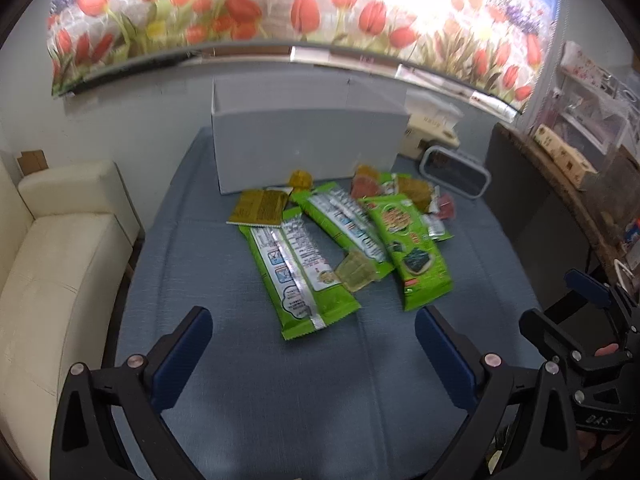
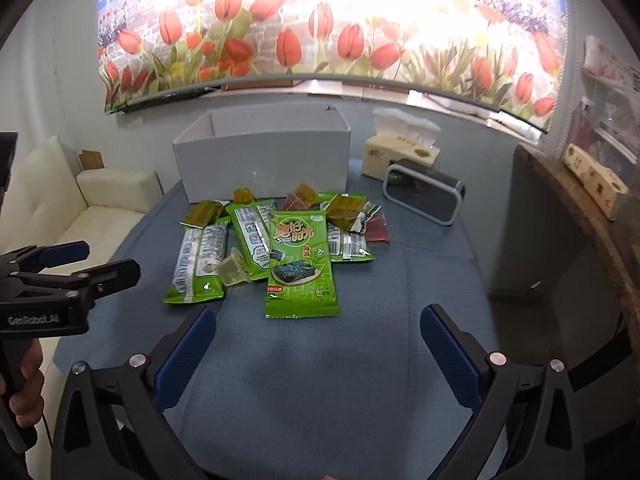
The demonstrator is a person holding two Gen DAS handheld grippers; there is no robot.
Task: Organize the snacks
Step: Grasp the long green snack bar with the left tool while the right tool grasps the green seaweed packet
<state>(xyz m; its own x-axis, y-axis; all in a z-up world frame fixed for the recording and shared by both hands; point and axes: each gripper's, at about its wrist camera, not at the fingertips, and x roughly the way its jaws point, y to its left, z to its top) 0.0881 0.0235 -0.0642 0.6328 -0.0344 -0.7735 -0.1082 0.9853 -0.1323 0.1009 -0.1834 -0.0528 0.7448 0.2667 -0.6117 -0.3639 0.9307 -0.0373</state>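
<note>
A heap of snacks lies mid-table on the blue cloth (image 1: 240, 380): a green seaweed pack face up (image 2: 301, 264) (image 1: 414, 256), two long green packs face down (image 1: 298, 276) (image 1: 344, 228), a clear jelly cup (image 2: 234, 268) (image 1: 356, 272), olive sachets (image 1: 258, 208) and red ones (image 2: 378, 230). Behind them stands an open white box (image 1: 304, 144) (image 2: 264, 156). My left gripper (image 1: 314, 326) is open, short of the heap, nothing between its fingers. My right gripper (image 2: 318, 326) is open too, just in front of the seaweed pack.
A tissue box (image 2: 400, 156) and a dark rounded container (image 2: 424, 194) sit at the back right. A cream sofa (image 1: 52, 260) runs along the left. A dark cabinet with a wooden top (image 2: 560, 220) stands on the right. A hand (image 2: 24, 384) holds the left gripper's handle.
</note>
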